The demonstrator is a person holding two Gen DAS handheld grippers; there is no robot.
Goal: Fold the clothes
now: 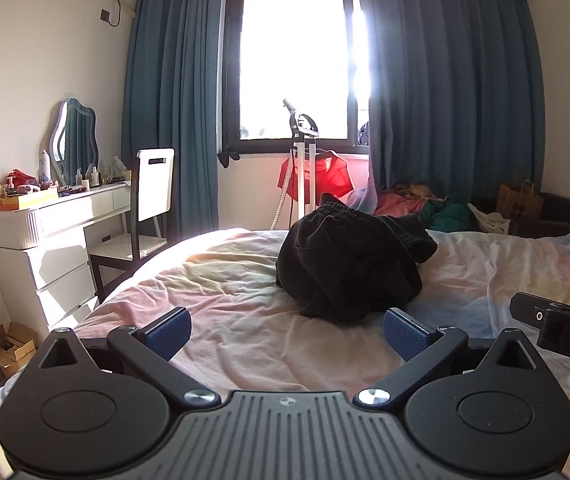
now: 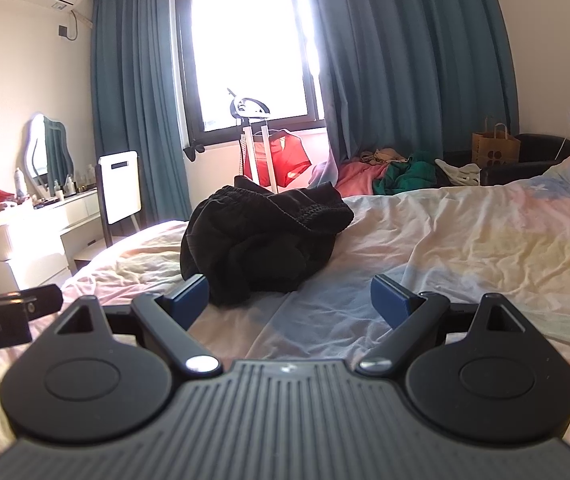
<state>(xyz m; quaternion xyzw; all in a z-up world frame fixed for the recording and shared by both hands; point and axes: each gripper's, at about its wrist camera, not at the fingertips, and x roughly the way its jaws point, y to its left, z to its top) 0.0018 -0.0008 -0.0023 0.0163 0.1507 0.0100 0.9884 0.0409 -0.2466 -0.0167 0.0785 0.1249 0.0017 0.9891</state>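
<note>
Blown-out window (image 1: pixel 293 60) backlights the room; fisheye edges bend.

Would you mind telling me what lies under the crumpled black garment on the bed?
The black garment sits bunched on the pastel bedsheet, which shows all around it. Whatever lies directly beneath the heap, or is tucked inside its folds, is covered and cannot be seen.

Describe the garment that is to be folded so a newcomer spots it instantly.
Find the bed with the pastel sheet under the window. On it lies a crumpled black garment, the only clothing on the sheet; the pink and green clothes lie beyond the bed.
</note>
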